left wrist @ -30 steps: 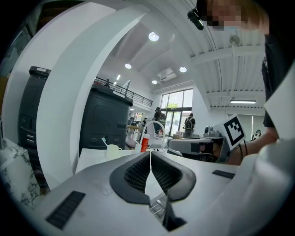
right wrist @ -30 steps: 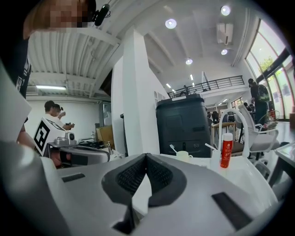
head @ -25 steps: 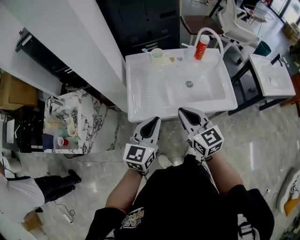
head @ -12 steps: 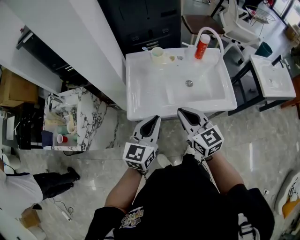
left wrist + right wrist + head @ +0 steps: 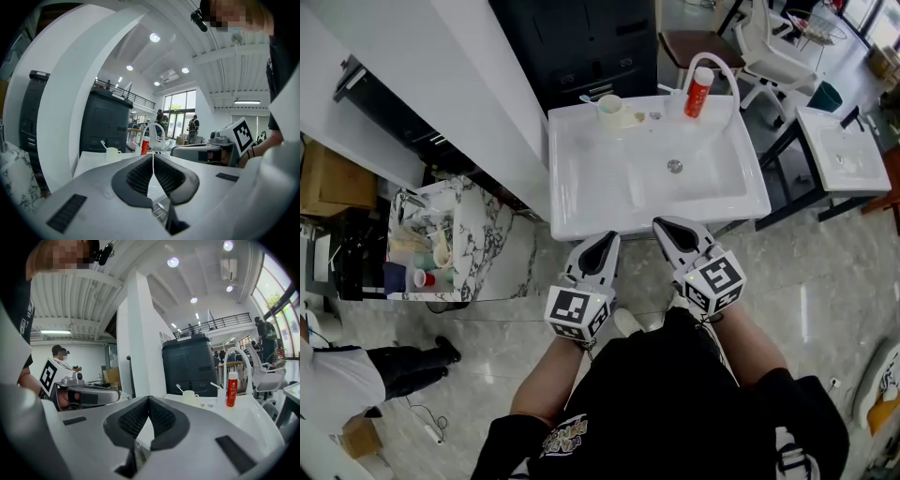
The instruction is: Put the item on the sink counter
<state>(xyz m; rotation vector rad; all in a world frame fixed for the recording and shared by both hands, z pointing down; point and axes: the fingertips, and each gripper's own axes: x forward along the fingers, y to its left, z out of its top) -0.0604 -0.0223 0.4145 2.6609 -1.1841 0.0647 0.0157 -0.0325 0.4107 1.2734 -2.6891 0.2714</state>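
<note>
- Since a second ago the two grippers have hardly shifted; the sink (image 5: 581, 202) sits a touch higher and further left in the head view, and the bystander (image 5: 356, 375) at the lower left has drawn their legs in.
- Nearest, the person's forearms reach forward and down from the body, side by side, each marker cube facing up.
- The left gripper (image 5: 607, 239) points up and slightly right at the sink's front edge. Its jaws are pressed together with nothing between them, as the left gripper view shows (image 5: 153, 155).
- The right gripper (image 5: 664, 223) leans up and left, its tip just short of the same edge. Its jaws also meet at the tip and hold nothing (image 5: 149, 398).
- The two tips are near each other but apart, with bare floor (image 5: 825, 281) beneath them and to the right.
- To the left, a marble table (image 5: 483, 244) crowded with cups stands close to the sink's corner.
- The basin is open and bare around the drain (image 5: 675, 166).
- On the back ledge stand a cup (image 5: 611, 111) with a toothbrush, to the left, and a red bottle (image 5: 697, 94), upright just beside the white tap (image 5: 717, 64).
- Which of these is the item I cannot tell.
- Behind the ledge rises a black cabinet (image 5: 581, 47); a white wall (image 5: 441, 75) closes the left side, and a second sink (image 5: 839, 150) stands well apart on the right.
</note>
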